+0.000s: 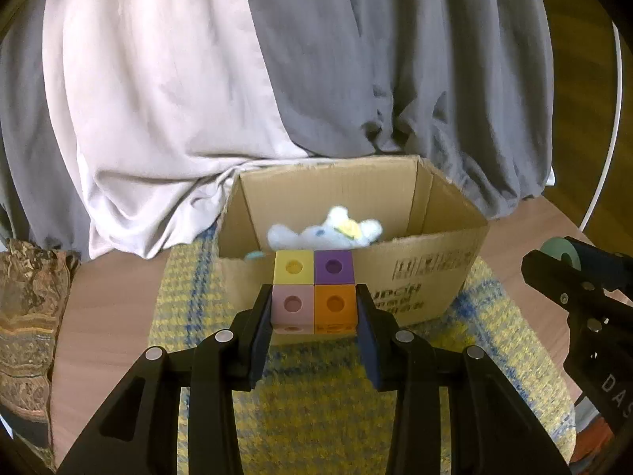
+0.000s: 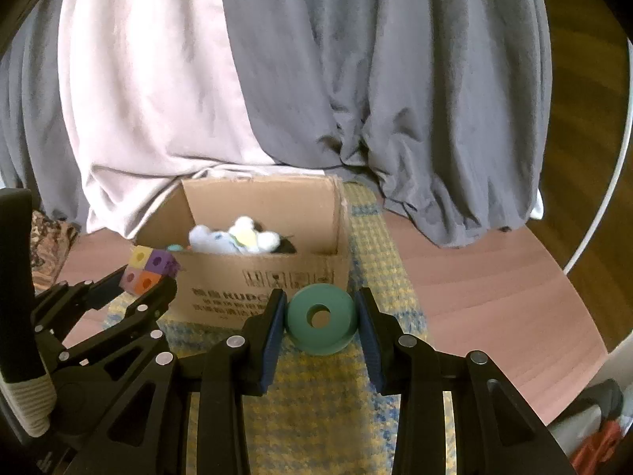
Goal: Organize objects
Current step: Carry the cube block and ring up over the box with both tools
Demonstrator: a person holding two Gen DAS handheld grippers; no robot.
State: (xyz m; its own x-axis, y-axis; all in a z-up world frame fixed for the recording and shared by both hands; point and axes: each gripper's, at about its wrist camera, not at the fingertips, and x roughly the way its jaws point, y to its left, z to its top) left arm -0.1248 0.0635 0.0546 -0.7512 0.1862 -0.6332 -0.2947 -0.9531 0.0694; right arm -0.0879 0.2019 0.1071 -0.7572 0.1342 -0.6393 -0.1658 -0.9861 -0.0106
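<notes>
My left gripper tilts downward, clamping a block of four coloured cubes; my right gripper tilts likewise, squeezing a green ring, both before the cardboard box.

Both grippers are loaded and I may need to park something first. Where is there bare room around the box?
The yellow mat in front of the cardboard box is bare. So is the wooden floor right of the mat, up to the grey cloth. Inside the box, the plush toy fills the left and middle; its right end looks freer.
</notes>
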